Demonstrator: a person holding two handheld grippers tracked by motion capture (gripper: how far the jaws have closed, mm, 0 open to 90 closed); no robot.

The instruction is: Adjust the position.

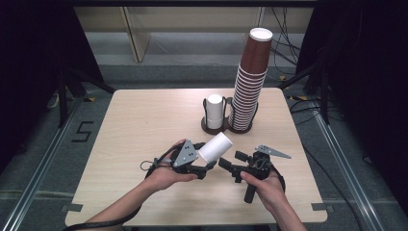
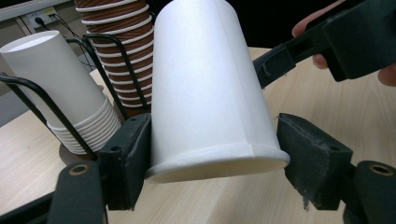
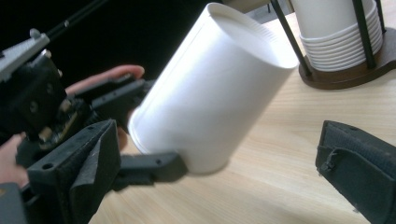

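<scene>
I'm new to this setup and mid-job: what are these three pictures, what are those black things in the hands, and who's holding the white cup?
A person works at a wooden table, holding a hand-held two-jaw gripper in each hand. One camera looks down from above; the other two ride on the grippers. The left gripper clamps a white paper cup near its rim, upside down and tilted. The right gripper stands open beside it, holding nothing. At the back, a holder carries a short white cup stack and a tall brown cup stack.

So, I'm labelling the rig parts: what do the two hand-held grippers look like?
Both are black. The left gripper carries a grey three-cornered plate dotted with holes and trails a black cable. The right gripper has a flatter grey plate and a stubby black handle. Bare forearms, no sleeves.
</scene>
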